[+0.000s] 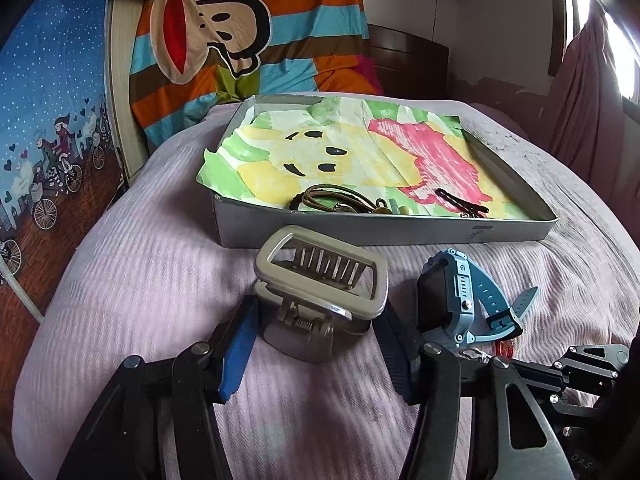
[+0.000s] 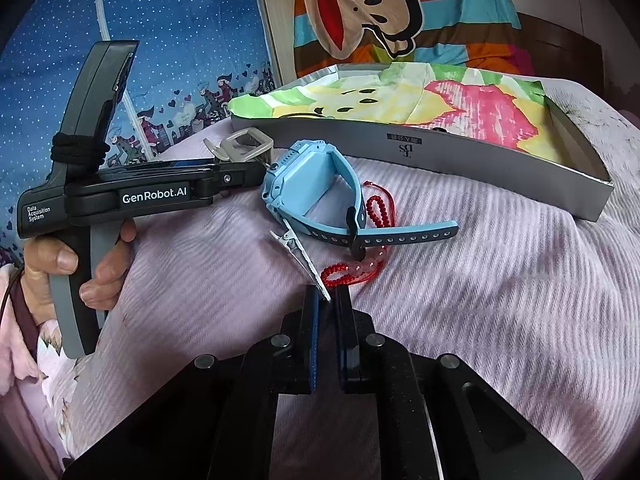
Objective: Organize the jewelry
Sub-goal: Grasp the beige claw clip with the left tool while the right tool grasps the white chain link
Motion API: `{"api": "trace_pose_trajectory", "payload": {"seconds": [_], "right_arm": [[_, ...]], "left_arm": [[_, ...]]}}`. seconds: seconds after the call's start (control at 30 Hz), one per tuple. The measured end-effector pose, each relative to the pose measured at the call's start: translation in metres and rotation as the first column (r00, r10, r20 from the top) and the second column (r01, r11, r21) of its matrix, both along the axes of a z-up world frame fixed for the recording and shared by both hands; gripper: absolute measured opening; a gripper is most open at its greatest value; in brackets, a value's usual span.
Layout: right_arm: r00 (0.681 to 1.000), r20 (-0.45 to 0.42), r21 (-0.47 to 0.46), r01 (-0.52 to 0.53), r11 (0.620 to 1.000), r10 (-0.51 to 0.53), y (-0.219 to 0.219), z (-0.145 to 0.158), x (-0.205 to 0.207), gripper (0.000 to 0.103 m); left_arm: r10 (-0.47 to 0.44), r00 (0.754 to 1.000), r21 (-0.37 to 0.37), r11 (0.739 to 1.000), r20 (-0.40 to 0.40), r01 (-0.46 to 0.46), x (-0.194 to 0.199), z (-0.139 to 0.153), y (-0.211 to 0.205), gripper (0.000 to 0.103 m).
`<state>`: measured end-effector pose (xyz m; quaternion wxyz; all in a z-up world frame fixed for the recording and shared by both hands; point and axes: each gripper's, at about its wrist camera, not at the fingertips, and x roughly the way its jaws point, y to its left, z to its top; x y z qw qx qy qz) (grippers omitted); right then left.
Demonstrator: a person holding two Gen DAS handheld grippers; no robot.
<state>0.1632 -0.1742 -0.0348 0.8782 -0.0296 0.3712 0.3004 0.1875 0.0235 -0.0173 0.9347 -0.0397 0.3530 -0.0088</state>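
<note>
boxy silvery claw clip (image 1: 320, 280), ribbed teeth

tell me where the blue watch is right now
The blue watch lies on the pink bedspread in front of the tray, just right of the grey hair claw, with the red bead bracelet beside its strap.

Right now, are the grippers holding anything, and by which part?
Right gripper pinches the thin metal hair clip by its pointed tip. Left gripper straddles the claw clip; grip unclear.
</note>
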Motion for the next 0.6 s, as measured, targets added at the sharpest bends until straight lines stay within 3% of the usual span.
{"api": "trace_pose_trajectory", "payload": {"seconds": [0.6], "right_arm": [[1.000,0.002,0.059,-0.017,0.998,0.016,-0.010,0.008,-0.020,0.003]], "left_arm": [[0.015,1.000,-0.074,0.997,0.018,-0.013,-0.049,-0.006,-0.004,0.052]]}}
